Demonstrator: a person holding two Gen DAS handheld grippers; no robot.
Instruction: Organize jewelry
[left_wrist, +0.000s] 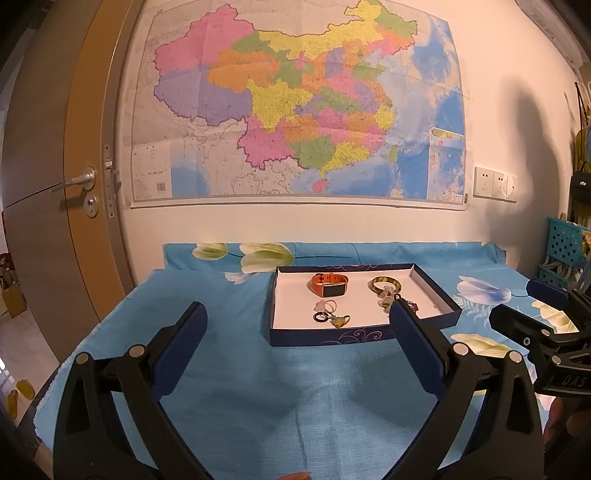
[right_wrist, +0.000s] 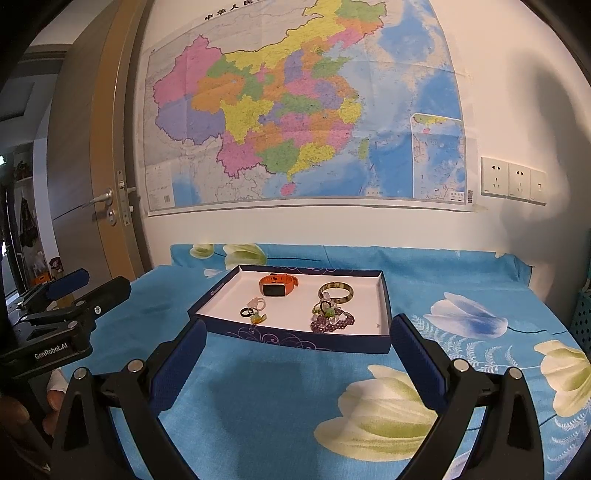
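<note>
Behind everything, a large colored wall map (left_wrist: 295, 99) is filling the upper half of both views, with a brown door (left_wrist: 55, 177) standing at the left edge and white wall sockets (right_wrist: 513, 181) sitting at the right. Below the map, a blue floral cloth (left_wrist: 236, 387) is covering the table across the lower half of each frame.

At the center of the frame a shallow dark blue box (left_wrist: 328, 338) with a white inside is lying on the cloth, and all the jewelry is sitting in it. An orange watch (right_wrist: 277, 286) is resting toward the box's far side, left of center. A green bangle (right_wrist: 336, 291) is lying to its right. Nearer the front left, a black ring (right_wrist: 245, 312) is touching a small pale ring (right_wrist: 257, 303) and a yellow-green charm (right_wrist: 258, 318). At the front right, purple bead bracelets (right_wrist: 332, 321) are bunching in a pile just below the bangle.

The left gripper (left_wrist: 295, 317) is hovering above the cloth at the bottom of its own view, its jaws spread wide and holding nothing, with the box showing between the fingertips. The right gripper (right_wrist: 298, 334) is hanging likewise, jaws spread wide and empty, the box's near wall showing between its tips. Each gripper is also showing at the side edge of the other's view.
</note>
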